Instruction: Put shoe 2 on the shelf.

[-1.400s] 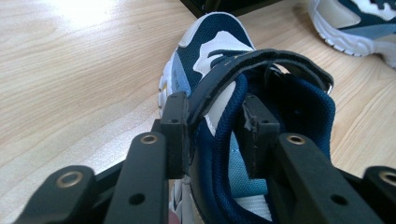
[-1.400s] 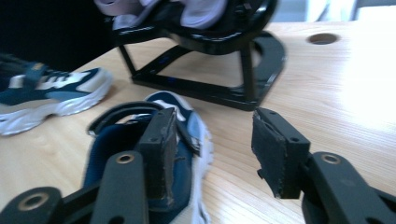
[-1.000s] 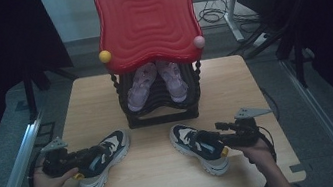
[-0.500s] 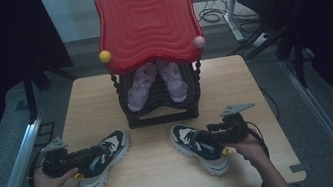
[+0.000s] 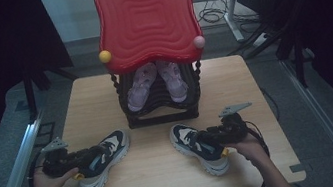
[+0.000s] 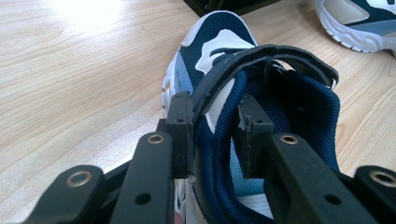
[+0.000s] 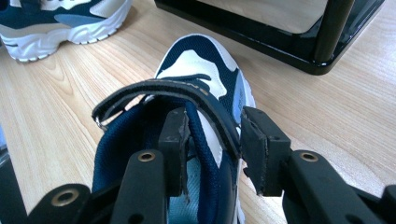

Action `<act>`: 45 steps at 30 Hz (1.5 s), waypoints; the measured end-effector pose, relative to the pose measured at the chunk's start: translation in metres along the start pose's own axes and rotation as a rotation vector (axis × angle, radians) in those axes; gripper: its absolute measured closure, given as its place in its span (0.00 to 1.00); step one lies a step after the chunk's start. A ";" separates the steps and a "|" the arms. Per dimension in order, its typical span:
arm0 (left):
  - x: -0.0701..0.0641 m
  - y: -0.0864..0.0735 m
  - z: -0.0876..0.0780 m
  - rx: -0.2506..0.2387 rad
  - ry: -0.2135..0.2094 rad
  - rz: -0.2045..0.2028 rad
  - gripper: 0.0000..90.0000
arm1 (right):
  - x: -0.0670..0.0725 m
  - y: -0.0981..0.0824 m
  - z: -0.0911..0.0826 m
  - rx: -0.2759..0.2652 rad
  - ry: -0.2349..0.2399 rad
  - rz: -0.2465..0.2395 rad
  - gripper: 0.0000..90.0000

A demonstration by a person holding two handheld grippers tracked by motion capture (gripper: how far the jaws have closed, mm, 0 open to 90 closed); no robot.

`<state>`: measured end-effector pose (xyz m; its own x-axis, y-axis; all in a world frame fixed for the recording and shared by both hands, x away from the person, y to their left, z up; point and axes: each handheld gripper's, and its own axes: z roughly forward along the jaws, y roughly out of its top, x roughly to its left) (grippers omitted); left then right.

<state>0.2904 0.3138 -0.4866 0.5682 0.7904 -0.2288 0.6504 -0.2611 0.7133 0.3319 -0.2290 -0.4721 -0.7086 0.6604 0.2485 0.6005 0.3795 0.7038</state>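
Jaws astride sneakers (image 5: 102, 158); rack (image 5: 162, 110) holds prob. pink pair (image 5: 155, 82).

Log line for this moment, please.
left gripper: shut on left sneaker collar | right gripper: jaws just been closing astride right sneaker collar, outer pad not yet touching

Two navy-and-white sneakers with thick white soles and an open strap across the top stand upright at the lower middle of the high view. The left sneaker (image 5: 103, 160) points up-right, the right sneaker (image 5: 198, 147) up-left, toes converging, well apart.
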 end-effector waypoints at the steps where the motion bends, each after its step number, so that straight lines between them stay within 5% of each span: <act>1: 0.000 0.000 0.000 0.000 -0.001 0.000 0.78 | 0.000 0.000 0.001 0.010 -0.003 -0.003 0.70; 9: 0.000 0.000 0.000 -0.001 -0.002 -0.004 0.79 | -0.003 0.001 0.003 0.030 0.011 0.000 0.76; 14: 0.001 -0.002 0.000 -0.009 -0.004 -0.022 0.80 | 0.001 0.000 0.002 0.018 -0.019 -0.032 0.80; 20: 0.000 -0.003 0.000 -0.022 0.000 -0.039 0.82 | -0.004 -0.005 -0.001 -0.016 0.001 0.010 0.81; 33: 0.001 -0.006 -0.016 -0.127 -0.025 -0.099 0.82 | -0.008 -0.032 -0.018 -0.201 0.013 0.085 0.82; 45: -0.001 -0.008 -0.025 -0.186 0.000 -0.135 0.82 | -0.003 -0.050 -0.036 -0.286 -0.042 0.107 0.82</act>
<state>0.2715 0.3288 -0.4755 0.4823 0.8113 -0.3304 0.6165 -0.0463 0.7860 0.2903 -0.2734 -0.4838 -0.6272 0.7155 0.3076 0.5379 0.1124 0.8355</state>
